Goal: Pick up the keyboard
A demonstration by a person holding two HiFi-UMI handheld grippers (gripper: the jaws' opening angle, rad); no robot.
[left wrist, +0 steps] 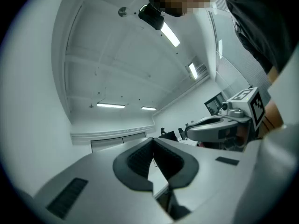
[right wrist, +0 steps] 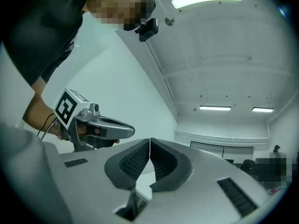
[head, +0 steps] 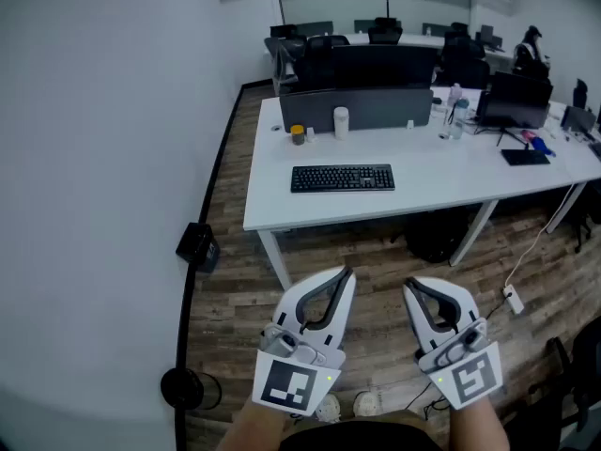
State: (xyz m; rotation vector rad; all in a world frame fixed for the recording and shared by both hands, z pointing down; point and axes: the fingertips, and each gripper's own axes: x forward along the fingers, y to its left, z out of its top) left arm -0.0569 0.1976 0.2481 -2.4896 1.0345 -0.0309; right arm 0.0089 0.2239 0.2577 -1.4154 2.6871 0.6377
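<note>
Left gripper (head: 347, 272) and right gripper (head: 411, 286): jaws pressed together, nothing between, both well short of the white desk (head: 272, 209). Approach step, by my reading; next you must close in and part the jaws at an edge. Keyboard (head: 342, 178): black, slim, lying flat near the desk's front edge, untouched.

White desk (head: 441, 188) on wood floor (head: 376, 280) beside white wall (head: 94, 158)
</note>
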